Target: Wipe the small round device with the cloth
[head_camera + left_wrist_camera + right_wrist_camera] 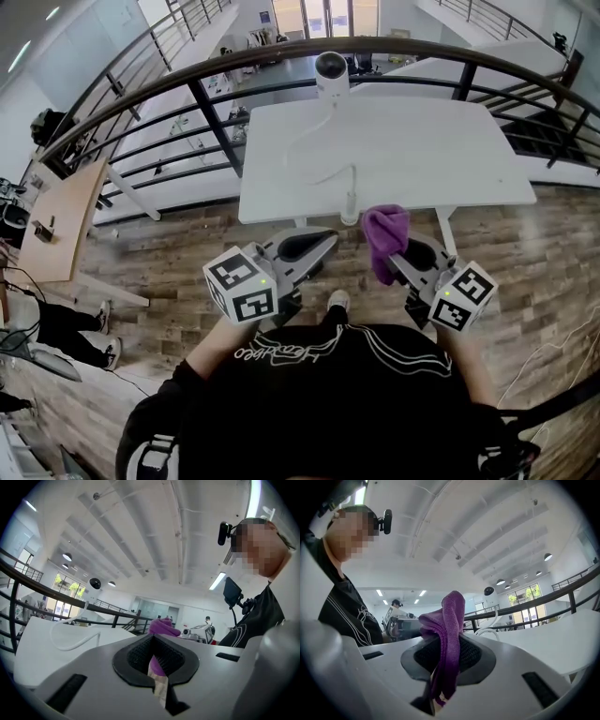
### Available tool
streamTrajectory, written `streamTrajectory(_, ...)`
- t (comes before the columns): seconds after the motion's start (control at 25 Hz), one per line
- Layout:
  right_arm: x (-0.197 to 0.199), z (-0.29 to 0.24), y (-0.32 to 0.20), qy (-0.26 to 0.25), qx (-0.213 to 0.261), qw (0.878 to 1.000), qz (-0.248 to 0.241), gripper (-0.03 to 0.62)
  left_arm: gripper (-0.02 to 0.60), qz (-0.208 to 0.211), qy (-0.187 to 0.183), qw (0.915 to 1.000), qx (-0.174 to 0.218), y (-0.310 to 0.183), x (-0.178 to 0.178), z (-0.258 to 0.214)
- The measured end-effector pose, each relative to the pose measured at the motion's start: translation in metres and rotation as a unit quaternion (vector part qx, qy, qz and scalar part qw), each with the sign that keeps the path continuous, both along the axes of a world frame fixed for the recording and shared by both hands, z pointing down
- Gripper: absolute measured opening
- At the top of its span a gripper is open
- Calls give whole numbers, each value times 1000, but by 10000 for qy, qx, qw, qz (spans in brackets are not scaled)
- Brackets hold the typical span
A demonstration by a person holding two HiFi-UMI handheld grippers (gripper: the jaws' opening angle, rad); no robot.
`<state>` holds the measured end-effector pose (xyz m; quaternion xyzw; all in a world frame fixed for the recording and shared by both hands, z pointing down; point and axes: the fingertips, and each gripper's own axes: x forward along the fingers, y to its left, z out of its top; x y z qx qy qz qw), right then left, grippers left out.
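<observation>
The small round device (331, 70), white with a dark face, stands at the far edge of the white table (422, 159), and a white cable (319, 131) runs from it across the top. Both grippers hover in front of the table's near edge, close to my chest. My left gripper (314, 246) is shut with nothing between its jaws (157, 667). My right gripper (401, 255) is shut on a purple cloth (386, 234), which stands up out of the jaws in a fold (449, 634). The left gripper view also catches the cloth (164, 626) and the device as a dark ball (95, 583).
A dark curved railing (187, 80) arcs behind the table. Wood-plank floor (169, 253) lies below, and a tan desk (61, 220) stands at the left with a person's legs (70, 333) near it. A white post (350, 202) hangs at the table's front edge.
</observation>
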<state>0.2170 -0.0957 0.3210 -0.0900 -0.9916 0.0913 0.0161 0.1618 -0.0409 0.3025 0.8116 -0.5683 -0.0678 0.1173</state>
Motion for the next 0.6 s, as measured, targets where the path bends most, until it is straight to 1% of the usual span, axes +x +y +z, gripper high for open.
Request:
streamTrajectory(0.28, 3, -6, -2, -123, -175, 9998, 32, 66, 8, 54, 31, 10000, -20, 0, 3, -1)
streamTrajectory(0.6, 3, -7, -3, -150, -193, 9997, 74, 66, 8, 171, 23, 9998, -32, -2, 7, 0)
